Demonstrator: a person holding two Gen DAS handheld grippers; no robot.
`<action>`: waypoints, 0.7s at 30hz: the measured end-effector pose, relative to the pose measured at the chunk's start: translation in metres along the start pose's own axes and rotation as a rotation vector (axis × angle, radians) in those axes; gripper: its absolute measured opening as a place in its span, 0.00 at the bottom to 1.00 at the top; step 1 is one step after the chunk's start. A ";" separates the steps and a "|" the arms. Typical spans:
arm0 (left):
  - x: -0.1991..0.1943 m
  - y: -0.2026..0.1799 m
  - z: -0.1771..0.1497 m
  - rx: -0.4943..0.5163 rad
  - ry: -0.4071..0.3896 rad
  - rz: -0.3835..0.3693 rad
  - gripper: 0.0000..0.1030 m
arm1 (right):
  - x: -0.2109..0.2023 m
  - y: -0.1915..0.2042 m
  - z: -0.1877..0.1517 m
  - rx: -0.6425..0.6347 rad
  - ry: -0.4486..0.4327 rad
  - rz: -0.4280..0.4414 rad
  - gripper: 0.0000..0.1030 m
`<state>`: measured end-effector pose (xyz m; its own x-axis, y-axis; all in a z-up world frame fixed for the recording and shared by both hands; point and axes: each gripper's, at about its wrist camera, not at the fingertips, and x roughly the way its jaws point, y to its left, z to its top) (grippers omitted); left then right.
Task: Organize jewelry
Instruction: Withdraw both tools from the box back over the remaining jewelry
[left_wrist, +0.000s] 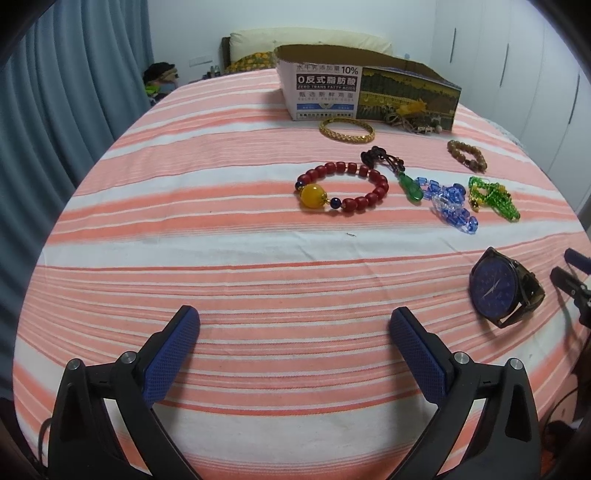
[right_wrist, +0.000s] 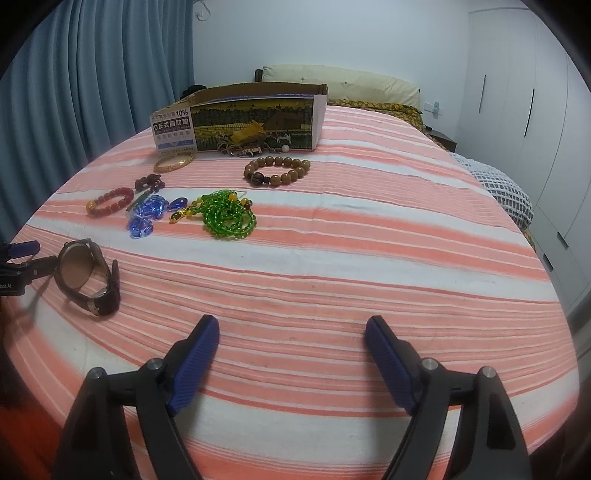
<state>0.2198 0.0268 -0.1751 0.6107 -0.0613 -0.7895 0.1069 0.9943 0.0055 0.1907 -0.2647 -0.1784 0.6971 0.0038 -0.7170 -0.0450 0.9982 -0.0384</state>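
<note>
While both tools hover low over the striped orange-and-white bed cover, nothing is held: the left hand-held gripper has its blue pads spread wide apart, and so has the right hand-held gripper.

Far ahead of both stands the open printed cardboard box, judged light and easily pushed on the soft cover, so pieces are better lowered in than dropped against its wall.

Ahead and to the right of the left tool, close to its right finger, lies the blue-faced wristwatch with a dark strap; it is judged the heaviest piece, its glass scratchable, and best taken across the strap rather than the face.

Further ahead lies the red-bead bracelet with a large yellow bead, probably elastic and limp; a pinch across one run of beads is suggested.

Ahead and left of the right tool lies the coiled green glass-bead strand, likely slippery and prone to trail, with the blue faceted glass beads just beside it.

Beyond these rests the brown wooden-bead bracelet, light and grippy.

Nearest the box lies the gold woven bangle, apparently stiff, to be gripped across its rim.
</note>
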 end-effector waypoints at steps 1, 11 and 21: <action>0.000 0.000 0.000 0.002 0.000 -0.001 1.00 | 0.000 0.000 0.000 0.000 0.003 0.000 0.81; -0.001 0.000 0.000 0.005 0.003 -0.005 1.00 | 0.001 0.000 0.001 -0.006 0.009 0.008 0.82; -0.001 0.001 0.000 0.007 0.004 -0.007 1.00 | -0.001 0.000 -0.002 -0.007 -0.019 0.012 0.83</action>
<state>0.2196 0.0275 -0.1745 0.6070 -0.0682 -0.7918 0.1166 0.9932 0.0038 0.1889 -0.2650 -0.1791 0.7100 0.0169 -0.7040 -0.0584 0.9977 -0.0350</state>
